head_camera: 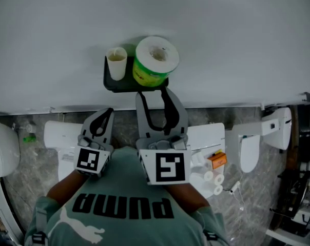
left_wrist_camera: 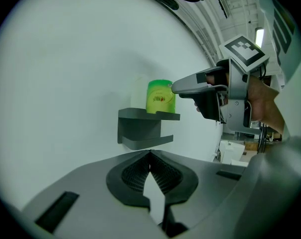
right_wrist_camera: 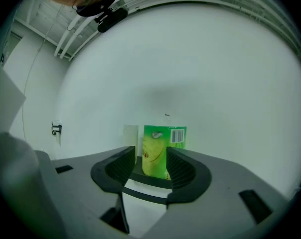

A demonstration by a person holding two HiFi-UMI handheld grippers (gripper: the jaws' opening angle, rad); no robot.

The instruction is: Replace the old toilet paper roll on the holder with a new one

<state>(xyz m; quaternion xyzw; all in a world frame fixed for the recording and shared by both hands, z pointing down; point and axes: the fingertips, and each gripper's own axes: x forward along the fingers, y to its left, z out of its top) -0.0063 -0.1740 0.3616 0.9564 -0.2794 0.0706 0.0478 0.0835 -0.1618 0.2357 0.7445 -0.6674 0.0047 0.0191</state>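
Note:
A dark wall holder [head_camera: 111, 81] carries a bare cream cardboard tube [head_camera: 116, 61] on its left and a green-wrapped toilet paper roll [head_camera: 154, 60] on its right, both standing upright. My right gripper [head_camera: 154, 94] points level at the green roll [right_wrist_camera: 163, 151], open, with its tips just short of the holder's front edge and nothing between the pads. The tube [right_wrist_camera: 130, 138] shows just left of the roll. My left gripper [head_camera: 106, 114] hangs lower left of the holder [left_wrist_camera: 148, 116], shut and empty. In the left gripper view the roll [left_wrist_camera: 160, 97] stands behind the right gripper [left_wrist_camera: 190, 86].
A plain white wall fills the area around the holder. Below it are white toilet fixtures [head_camera: 57, 135] [head_camera: 250, 147], one topped with small white rolls [head_camera: 212, 178] and an orange box [head_camera: 216, 160]. The floor [head_camera: 21, 168] is grey stone.

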